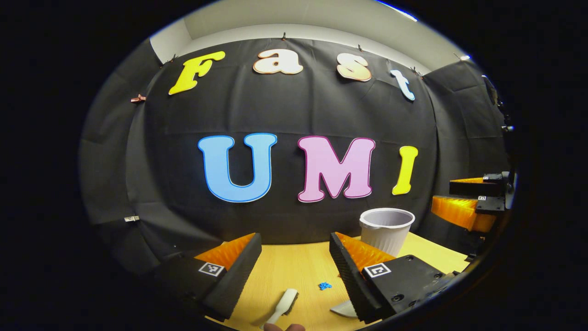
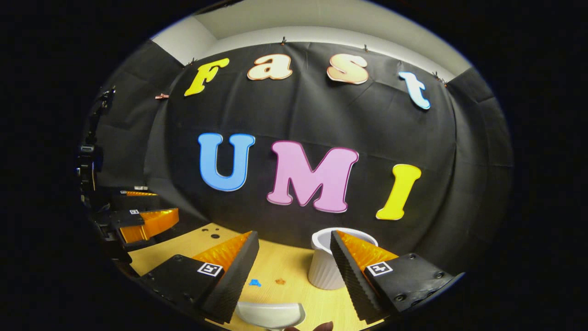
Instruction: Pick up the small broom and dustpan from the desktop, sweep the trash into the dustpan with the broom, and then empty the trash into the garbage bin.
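A small white broom [image 1: 285,304] lies on the wooden desktop [image 1: 294,269] just below my left gripper [image 1: 295,243], which is open and holds nothing. A blue scrap of trash [image 1: 325,286] lies to the broom's right, beside an edge of the white dustpan [image 1: 343,310]. In the right gripper view the dustpan [image 2: 271,315] lies under my right gripper [image 2: 294,243], which is open and empty. Blue trash [image 2: 255,282] and a brown scrap [image 2: 280,281] lie beyond it. The white ribbed garbage bin [image 2: 321,269] stands upright, partly behind the right finger.
The bin [image 1: 386,230] stands at the desk's far right. The right gripper [image 1: 468,202] hovers past the bin, and the left gripper [image 2: 147,220] hangs over the desk's left side. The black cloth wall rises just behind the desk. A person's fingertip [image 1: 285,327] shows at the bottom edge.
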Action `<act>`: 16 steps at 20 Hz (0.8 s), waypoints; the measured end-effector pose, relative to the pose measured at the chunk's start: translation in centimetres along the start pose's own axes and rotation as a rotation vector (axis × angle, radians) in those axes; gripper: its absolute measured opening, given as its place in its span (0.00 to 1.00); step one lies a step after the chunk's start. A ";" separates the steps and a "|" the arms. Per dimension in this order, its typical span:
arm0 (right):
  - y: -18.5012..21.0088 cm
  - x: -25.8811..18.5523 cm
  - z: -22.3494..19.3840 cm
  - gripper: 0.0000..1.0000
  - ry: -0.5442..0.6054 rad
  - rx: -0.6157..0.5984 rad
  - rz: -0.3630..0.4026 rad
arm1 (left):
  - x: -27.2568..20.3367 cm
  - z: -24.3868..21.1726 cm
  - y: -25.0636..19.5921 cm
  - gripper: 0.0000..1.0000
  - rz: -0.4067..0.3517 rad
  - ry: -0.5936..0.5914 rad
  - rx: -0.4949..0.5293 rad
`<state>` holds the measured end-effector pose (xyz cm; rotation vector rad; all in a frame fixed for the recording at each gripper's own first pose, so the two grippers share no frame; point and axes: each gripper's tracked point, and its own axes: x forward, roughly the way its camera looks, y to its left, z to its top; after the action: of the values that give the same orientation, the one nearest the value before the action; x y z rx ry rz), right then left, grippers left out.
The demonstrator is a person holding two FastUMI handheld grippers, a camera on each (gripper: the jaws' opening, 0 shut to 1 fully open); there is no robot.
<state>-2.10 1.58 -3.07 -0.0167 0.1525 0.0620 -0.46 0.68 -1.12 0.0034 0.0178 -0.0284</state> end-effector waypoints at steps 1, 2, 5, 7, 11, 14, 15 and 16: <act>0.0 -0.4 -0.8 0.98 0.035 0.004 0.010 | -0.1 -0.3 0.1 0.95 -0.002 0.004 -0.001; 0.0 -0.6 -1.8 0.97 0.073 0.004 0.018 | -0.1 -0.6 0.2 0.95 -0.004 0.012 -0.005; 0.1 -1.4 -6.1 0.97 0.218 -0.018 0.052 | -0.3 -1.7 0.5 0.95 -0.006 0.034 -0.020; 0.9 -2.4 -9.1 0.97 0.311 -0.014 0.088 | -0.3 -2.1 0.8 0.95 -0.004 0.044 -0.019; 1.8 -4.8 -16.2 0.97 0.522 -0.012 0.127 | -0.6 -3.0 1.4 0.95 -0.003 0.066 -0.026; 2.3 -6.5 -20.7 0.96 0.658 0.006 0.142 | -0.6 -3.2 1.6 0.95 -0.004 0.068 -0.019; 2.5 -7.0 -22.1 0.96 0.701 0.013 0.151 | -0.7 -3.3 1.7 0.95 -0.004 0.069 -0.017; 2.7 -7.6 -23.5 0.96 0.737 0.023 0.158 | -0.7 -3.3 1.7 0.95 -0.005 0.072 -0.016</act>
<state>-13.32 3.33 -25.20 -0.0041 0.8916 0.2113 -1.14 2.43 -4.44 -0.0117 0.0904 -0.0331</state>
